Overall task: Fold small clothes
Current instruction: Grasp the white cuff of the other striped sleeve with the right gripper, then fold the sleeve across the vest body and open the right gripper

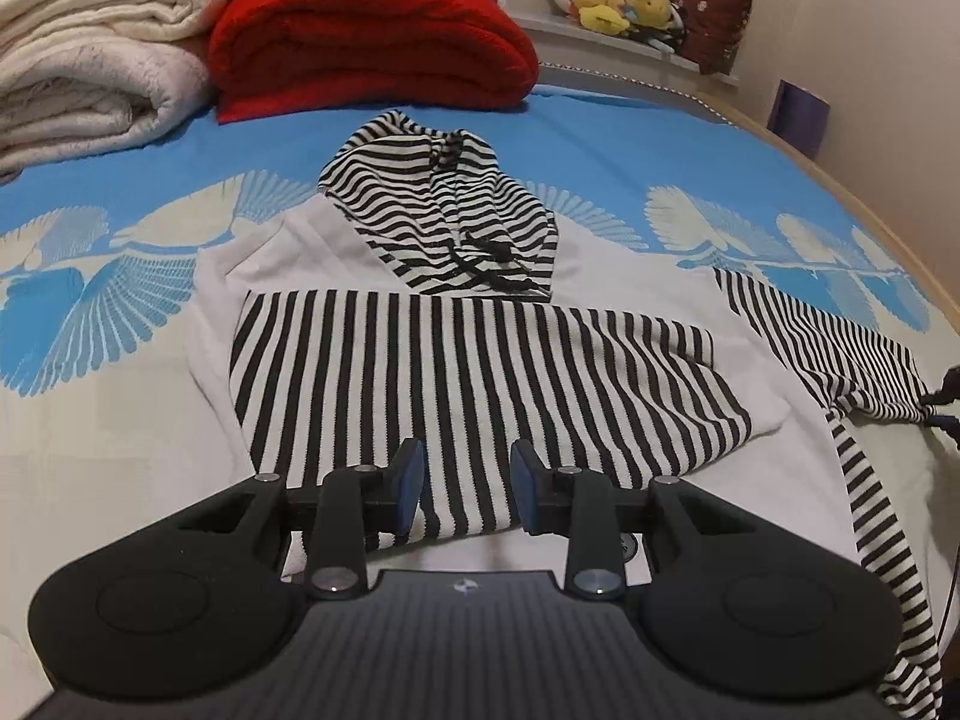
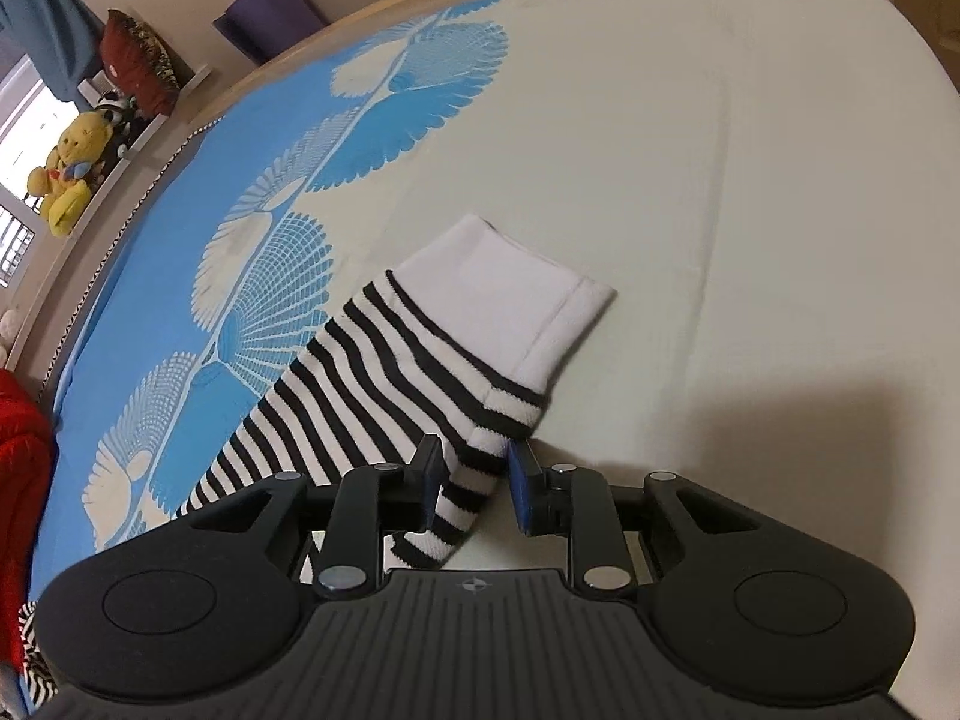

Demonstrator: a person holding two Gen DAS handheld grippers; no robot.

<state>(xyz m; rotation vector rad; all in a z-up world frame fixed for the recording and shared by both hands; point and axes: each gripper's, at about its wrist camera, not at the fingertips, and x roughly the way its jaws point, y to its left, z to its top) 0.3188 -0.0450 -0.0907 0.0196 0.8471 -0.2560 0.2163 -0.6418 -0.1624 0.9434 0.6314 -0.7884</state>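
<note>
A small white hoodie with black-and-white stripes lies face up on the bed. Its striped hood points away from me, and one striped sleeve is folded across the chest. My left gripper hovers open over the near end of that sleeve, with its pads clear of the cloth. The other sleeve stretches out over the sheet and ends in a white cuff. My right gripper straddles the edge of this sleeve. Cloth lies between its fingers, with a gap at the right pad.
Folded cream blankets and a red blanket are stacked at the head of the bed. Plush toys sit on the window sill. A purple mat leans past the wooden bed edge. The blue-and-cream sheet spreads to the right.
</note>
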